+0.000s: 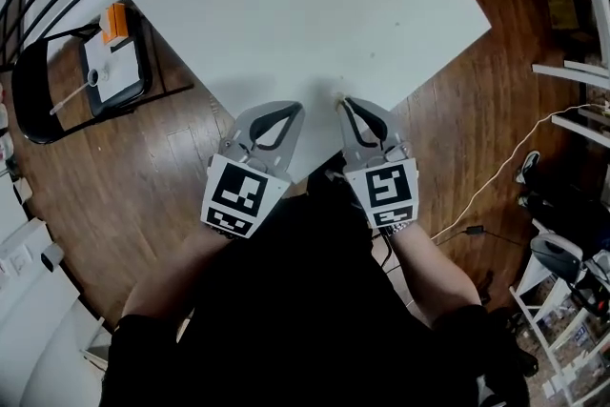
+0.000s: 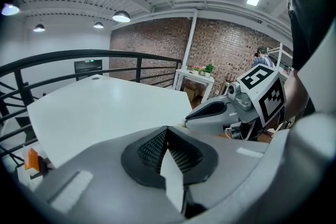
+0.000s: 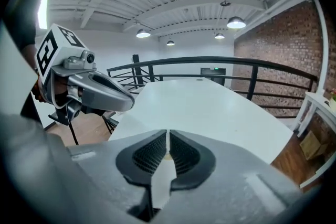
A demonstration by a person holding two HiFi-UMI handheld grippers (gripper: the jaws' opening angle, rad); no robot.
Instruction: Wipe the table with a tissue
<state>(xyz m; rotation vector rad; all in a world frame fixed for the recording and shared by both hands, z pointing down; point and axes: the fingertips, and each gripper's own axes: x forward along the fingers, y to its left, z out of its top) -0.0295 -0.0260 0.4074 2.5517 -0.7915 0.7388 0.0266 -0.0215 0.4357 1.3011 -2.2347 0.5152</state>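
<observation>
**A:** Counter, white and flat-topped (image 1: 305, 5): where does it sit?

**B:** Upper middle of the head view, standing on the brown wooden plank floor (image 1: 143, 186). One corner points toward the person.

**A:** And the tongs?

**B:** The grey left tongs (image 1: 288, 112) and grey right tongs (image 1: 346, 106) are both over that near corner. They are side by side with tips aimed away from the person, near each other but apart. Each carries a black-and-white marker cube: left cube (image 1: 238, 195), right cube (image 1: 383, 189).

**A:** State of each?

**B:** In the left gripper view the black ribbed pads (image 2: 152, 149) meet at the tip, so the left tongs are clenched. A wedge of white shows behind the pads, and I cannot tell what it is. In the right gripper view the pads (image 3: 184, 155) are drawn together to a hairline slit, also clenched, with the same white showing through. I can make out nothing gripped in either.

**A:** Surroundings?

**B:** A black chair (image 1: 38, 100) stands left of the counter, with a small orange box (image 1: 115, 22) and a white sheet (image 1: 119, 71) on its seat. A thin white cable (image 1: 496, 172) trails across the floor at right. In the left gripper view a black metal railing (image 2: 79, 55) runs behind the counter, with a red brick wall (image 2: 157, 47) beyond it.
</observation>
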